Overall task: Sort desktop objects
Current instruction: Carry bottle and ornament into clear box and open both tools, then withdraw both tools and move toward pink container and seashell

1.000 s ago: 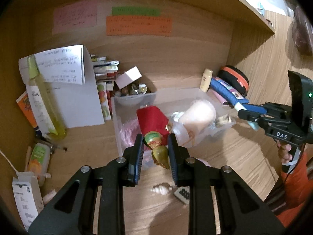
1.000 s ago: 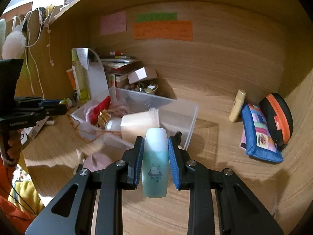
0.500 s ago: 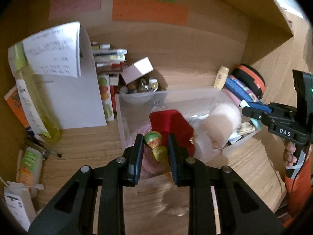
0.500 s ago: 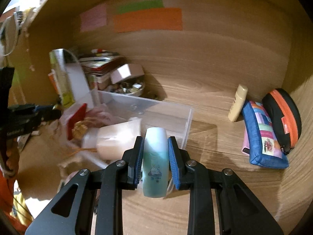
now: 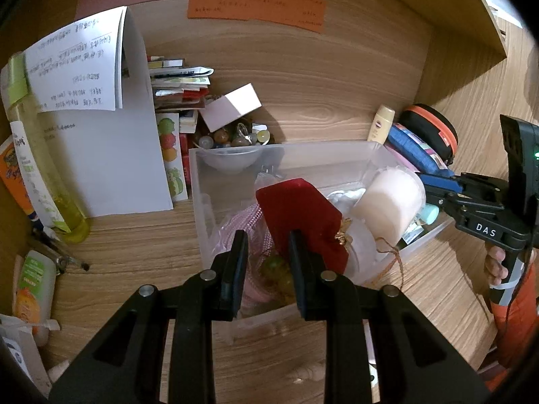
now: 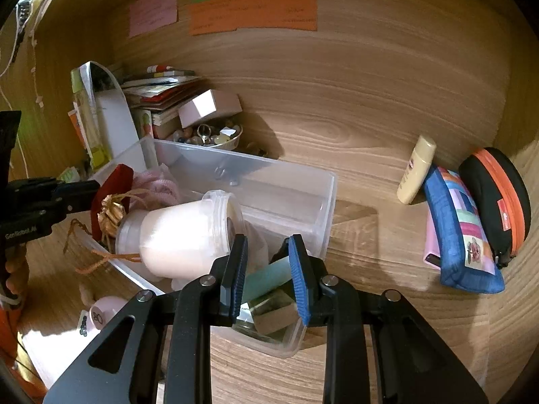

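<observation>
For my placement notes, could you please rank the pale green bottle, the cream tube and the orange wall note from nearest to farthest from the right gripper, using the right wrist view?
1. pale green bottle: lying in the bin, between the right gripper fingers.
2. cream tube: far right, leaning on the pouch.
3. orange wall note: high on the back wall.

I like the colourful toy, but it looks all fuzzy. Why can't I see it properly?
In the left wrist view the green-yellow toy sits smeared and shadowed inside the clear bin, between the left gripper fingers; the red pouch looks sharper.
</observation>
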